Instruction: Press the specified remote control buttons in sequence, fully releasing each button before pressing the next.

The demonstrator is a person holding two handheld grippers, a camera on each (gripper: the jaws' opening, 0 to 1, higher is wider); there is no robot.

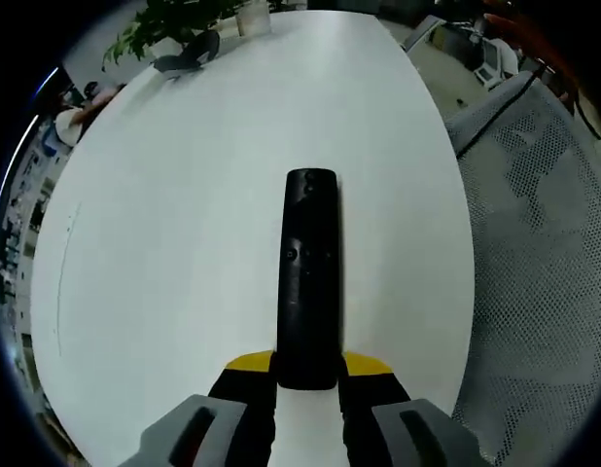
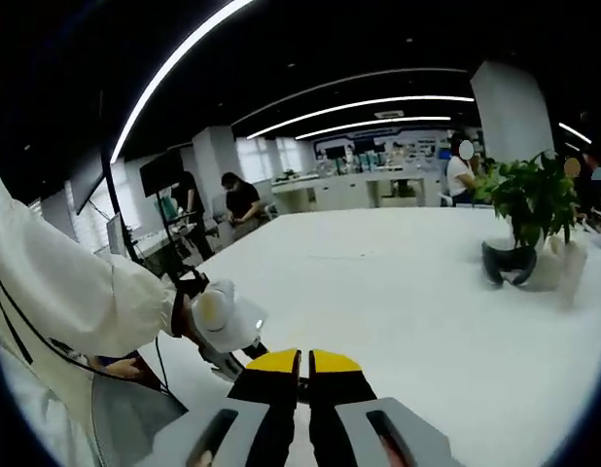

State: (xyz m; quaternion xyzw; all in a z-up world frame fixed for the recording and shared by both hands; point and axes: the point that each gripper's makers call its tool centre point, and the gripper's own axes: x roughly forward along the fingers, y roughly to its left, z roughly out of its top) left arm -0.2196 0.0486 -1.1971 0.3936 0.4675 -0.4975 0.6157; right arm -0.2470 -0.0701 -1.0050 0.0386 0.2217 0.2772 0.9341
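White table (image 1: 184,195): 1 remote (image 1: 310,282) clamped in left gripper (image 1: 308,375); right gripper (image 2: 302,365) closed, empty.

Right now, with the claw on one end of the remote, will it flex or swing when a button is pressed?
Probably stiff: the remote looks straight. Held only at its near end by the left claw, it may pivot downward.

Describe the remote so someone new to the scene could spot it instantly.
Start at the big white oval table. Near its edge, the left hand-held gripper with yellow-tipped jaws clamps the near end of a long, slim black remote control, which points away towards the plant. It is the one dark bar on the bare white surface.
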